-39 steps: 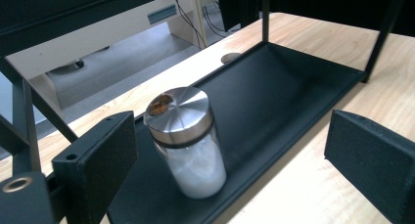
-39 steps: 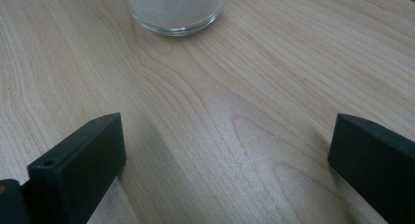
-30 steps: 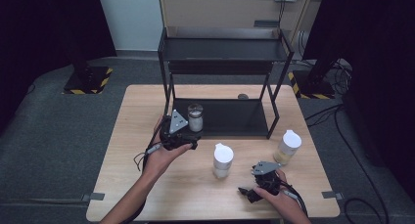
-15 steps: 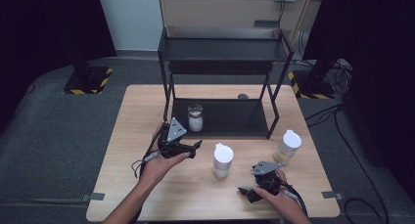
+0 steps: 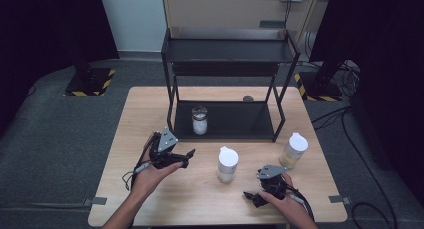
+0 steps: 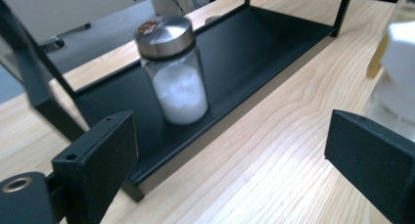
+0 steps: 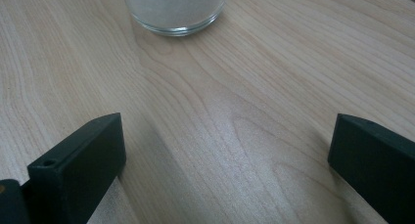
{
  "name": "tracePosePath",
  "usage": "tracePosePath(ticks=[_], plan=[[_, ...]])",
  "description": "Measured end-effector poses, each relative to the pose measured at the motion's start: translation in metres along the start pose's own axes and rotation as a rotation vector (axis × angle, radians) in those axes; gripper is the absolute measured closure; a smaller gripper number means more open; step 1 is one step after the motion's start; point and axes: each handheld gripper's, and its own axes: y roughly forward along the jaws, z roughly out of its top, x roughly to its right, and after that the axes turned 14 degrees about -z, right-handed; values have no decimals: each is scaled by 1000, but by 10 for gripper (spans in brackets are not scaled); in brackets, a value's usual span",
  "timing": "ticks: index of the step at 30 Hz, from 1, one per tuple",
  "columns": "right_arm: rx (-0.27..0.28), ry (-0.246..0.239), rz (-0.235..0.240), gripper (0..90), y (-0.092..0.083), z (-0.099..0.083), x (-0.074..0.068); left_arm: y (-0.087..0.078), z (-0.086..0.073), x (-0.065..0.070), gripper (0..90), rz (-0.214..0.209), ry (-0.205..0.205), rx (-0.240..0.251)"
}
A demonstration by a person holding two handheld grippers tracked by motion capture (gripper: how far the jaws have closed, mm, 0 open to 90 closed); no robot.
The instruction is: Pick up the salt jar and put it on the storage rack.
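A: Where is the glass jar with the steel lid (image 5: 199,120) now?

B: It stands upright on the lower board of the black rack (image 5: 280,120), near the left end of that board. In the left gripper view the jar (image 6: 174,70) holds white powder up to about two thirds, and nothing touches it.

A: And the left tongs (image 5: 189,154)?

B: They are in front of the rack, just beside its front left leg, and low over the desk (image 5: 150,101). Their two black jaws stand wide apart with nothing between them, only bare wood. They point toward the white-capped bottle (image 5: 228,163), which stands in front of the rack, near the middle of its front edge.

A: What about the right tongs (image 5: 251,196)?

B: They are farther from the rack, near the front edge of the desk, on the right side of the white-capped bottle. In the right gripper view the jaws are also wide apart and hold nothing, and the round glass bottom of a bottle (image 7: 173,11) is seen ahead of them on the wood.

A: Is there anything else?

B: Yes, a second bottle with a white cap and yellowish content (image 5: 293,150) stands just in front of the right front leg of the rack.
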Motion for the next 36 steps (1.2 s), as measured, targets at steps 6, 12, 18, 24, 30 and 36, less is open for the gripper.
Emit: tracePosePath(ticks=[6, 12, 18, 24, 30, 36], plan=[[0, 0, 0, 11, 0, 0, 0, -8, -11, -4, 45, 11, -26, -6], [0, 0, 0, 11, 0, 0, 0, -16, -23, -10, 45, 22, -60, -14], [0, 0, 0, 11, 0, 0, 0, -20, -32, -15, 45, 30, -87, -16], [0, 0, 0, 11, 0, 0, 0, -19, -38, -18, 45, 19, -107, -35], [0, 0, 0, 11, 0, 0, 0, -17, -44, -22, 45, 12, -128, -52], [0, 0, 1, 11, 0, 0, 0, -15, -48, -27, 46, 1, -138, -82]])
